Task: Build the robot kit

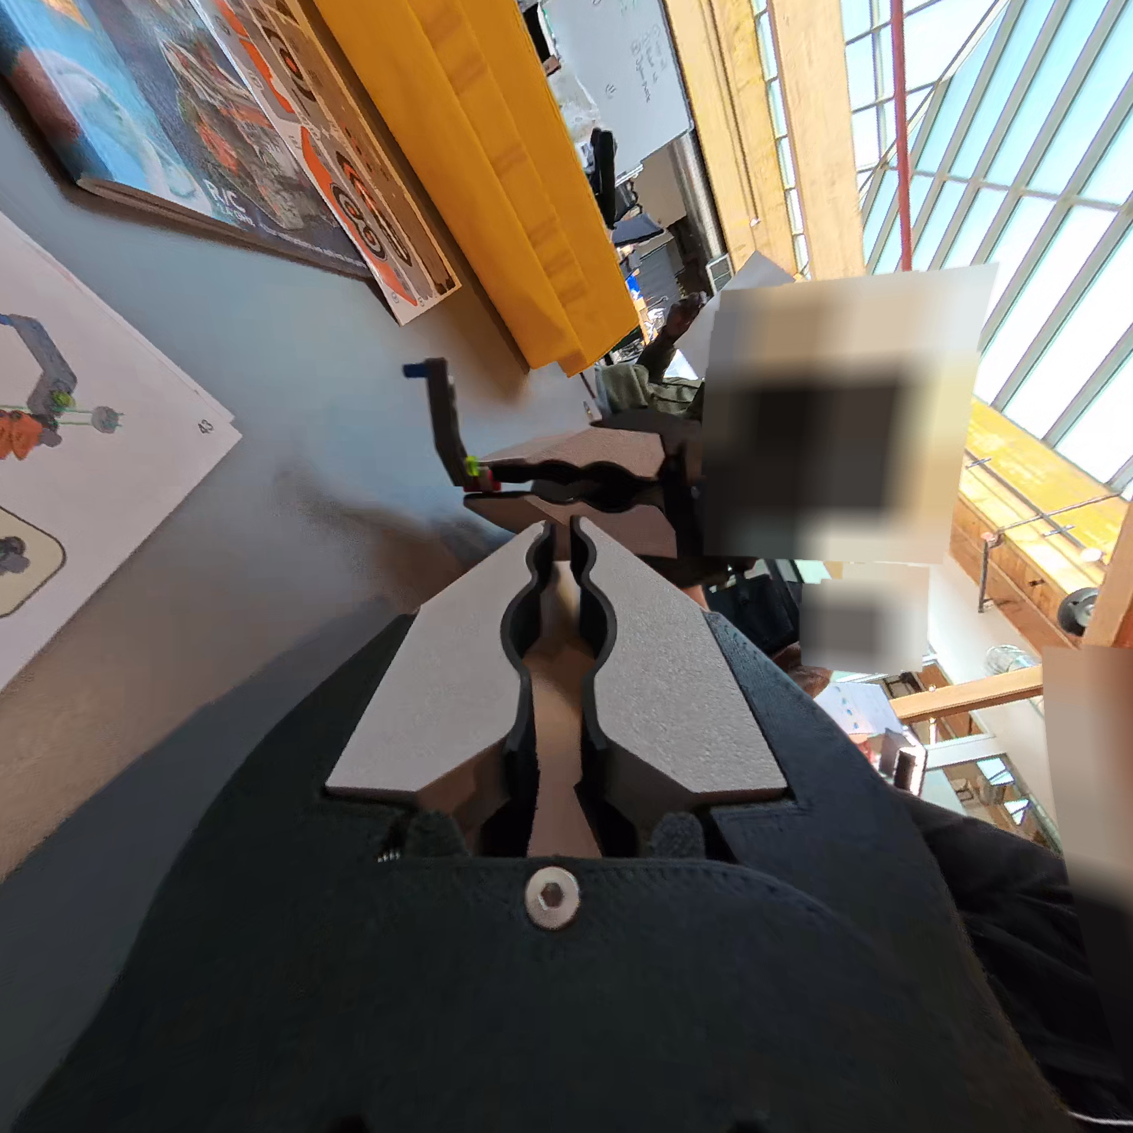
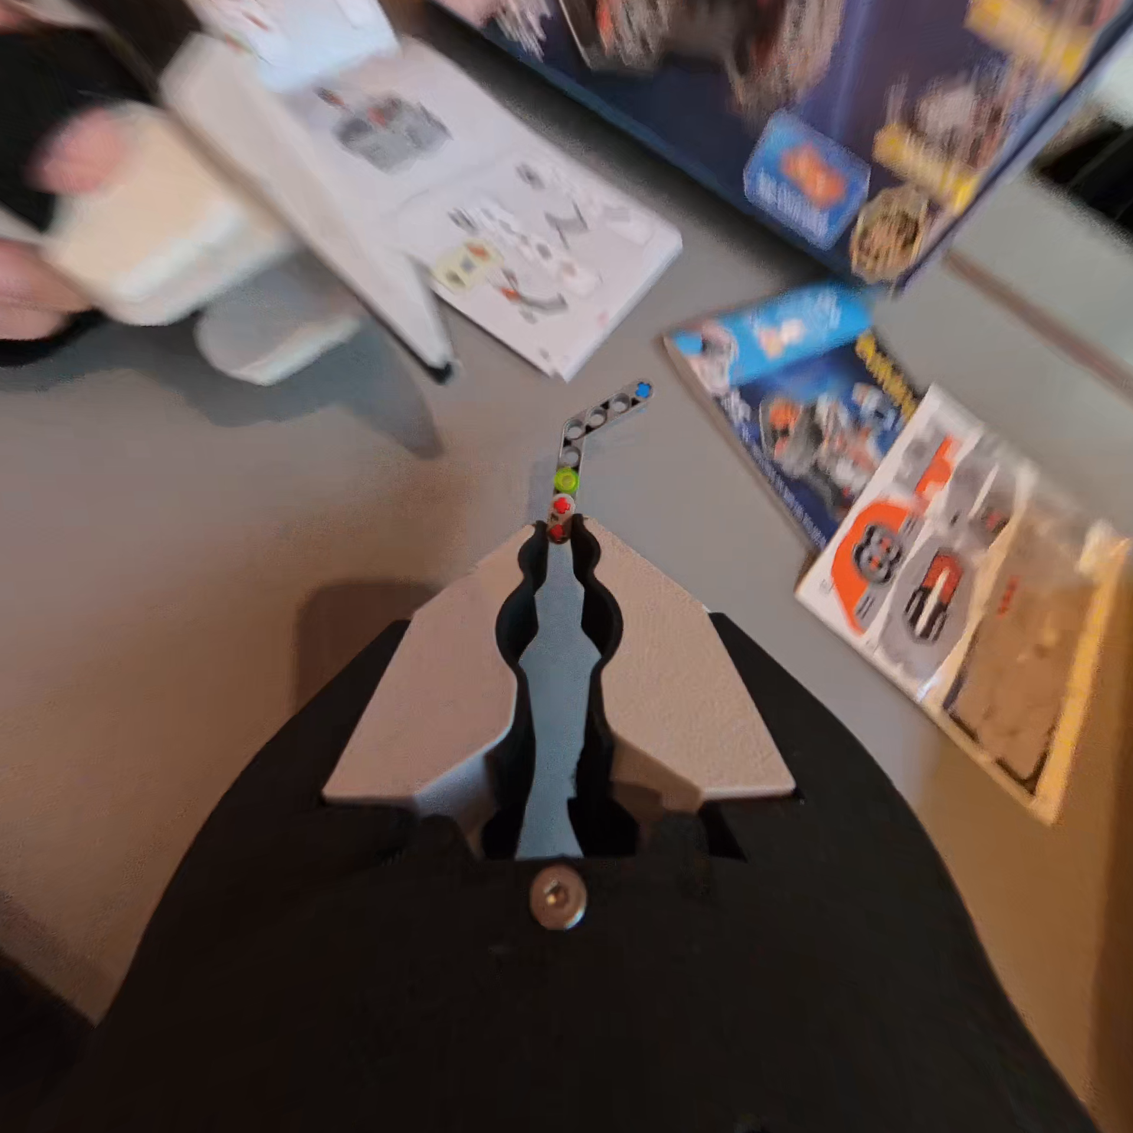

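My right gripper (image 2: 561, 530) is shut on the lower end of a bent grey beam with holes (image 2: 582, 435). The beam carries two red pins, a green pin (image 2: 566, 479) and a blue pin (image 2: 642, 389) at its far tip, and is held above the grey table (image 2: 245, 552). In the left wrist view the right gripper (image 1: 490, 484) holds the beam (image 1: 442, 417) upright just ahead of my left gripper (image 1: 559, 527). The left gripper's jaws stand almost together with nothing between them. It also shows blurred in the right wrist view (image 2: 141, 214), held by a hand.
An open instruction booklet (image 1: 92, 429) (image 2: 490, 233) lies on the table (image 1: 276, 368). A picture box (image 1: 153, 122) (image 2: 827, 122), a sticker sheet (image 1: 368, 202) (image 2: 907, 570), a second booklet (image 2: 797, 417) and yellow paper (image 1: 490, 153) lie around it. A person sits behind the grippers. My right fingertips sit around 5 cm from my left ones.
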